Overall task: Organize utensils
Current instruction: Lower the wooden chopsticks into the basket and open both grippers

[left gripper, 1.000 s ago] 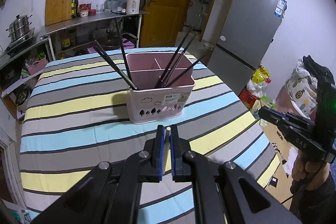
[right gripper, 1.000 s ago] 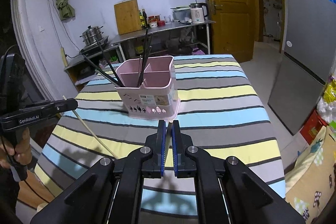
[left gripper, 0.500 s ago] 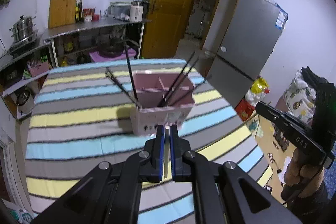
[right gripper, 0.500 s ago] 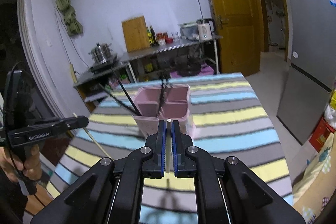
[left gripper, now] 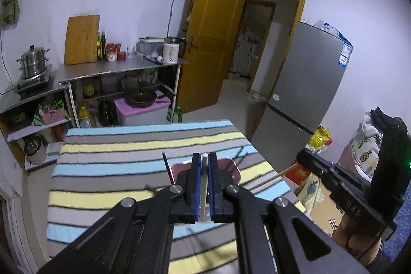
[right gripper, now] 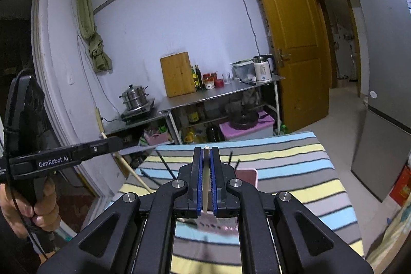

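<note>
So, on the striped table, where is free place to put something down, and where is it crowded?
The striped tablecloth is bare left of the pink holder, and also between the holder and the far edge that faces the metal shelf. To the right of the holder the stripes are free too. It is crowded only at the holder, where black chopsticks lean outward.

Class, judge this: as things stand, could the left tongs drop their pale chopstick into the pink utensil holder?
Probably yes: the left tongs grip a pale chopstick above the pink utensil holder, nothing between; black chopsticks crowd it.
</note>
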`<state>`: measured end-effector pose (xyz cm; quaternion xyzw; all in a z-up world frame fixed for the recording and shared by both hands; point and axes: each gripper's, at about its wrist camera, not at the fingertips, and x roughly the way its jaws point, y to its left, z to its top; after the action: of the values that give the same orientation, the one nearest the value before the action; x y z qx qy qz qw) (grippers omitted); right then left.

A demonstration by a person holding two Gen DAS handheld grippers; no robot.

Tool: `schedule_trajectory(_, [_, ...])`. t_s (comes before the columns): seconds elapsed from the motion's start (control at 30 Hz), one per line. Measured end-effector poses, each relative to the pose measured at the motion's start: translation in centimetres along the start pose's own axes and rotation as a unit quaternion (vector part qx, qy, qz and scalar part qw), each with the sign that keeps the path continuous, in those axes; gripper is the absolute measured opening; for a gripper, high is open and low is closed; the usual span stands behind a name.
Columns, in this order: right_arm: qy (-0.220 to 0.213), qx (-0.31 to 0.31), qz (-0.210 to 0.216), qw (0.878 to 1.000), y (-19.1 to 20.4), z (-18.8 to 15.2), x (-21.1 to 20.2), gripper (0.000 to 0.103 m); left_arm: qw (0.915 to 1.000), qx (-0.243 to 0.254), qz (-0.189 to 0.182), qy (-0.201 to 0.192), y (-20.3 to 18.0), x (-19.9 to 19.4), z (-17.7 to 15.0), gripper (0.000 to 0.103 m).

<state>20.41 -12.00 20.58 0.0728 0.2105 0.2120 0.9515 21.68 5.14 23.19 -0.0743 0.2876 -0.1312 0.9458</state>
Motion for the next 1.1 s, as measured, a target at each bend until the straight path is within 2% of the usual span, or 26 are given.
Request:
schedule_trajectory(0.2, [0.007,-0.005,-0.004,1.000,-0.1,-0.5,2.9,0.005,0.9999,-0.004,0.007,-0.008,1.0,2.4,0.8,0.005])
schedule_trajectory(0.43, [0.022,-0.010,-0.008,1.000,-0.2,-2.0,5.7,0.005,0.9999,-0.008,0.010,-0.004,1.7,5.5,-0.2,0.005])
schedule_trajectory(0.8, [0.059,-0.014,-0.017,0.998,-0.7,-4.5,9.7,0.005,0.9993,-0.007,0.013,0.034,2.1,10.3,-2.7,0.006])
schedule_trajectory(1.1, [0.078,-0.010,-0.020,0.997,-1.0,-5.6,10.8,0.005,0.9982,0.006,0.022,0.055,1.5,11.8,-3.8,0.007])
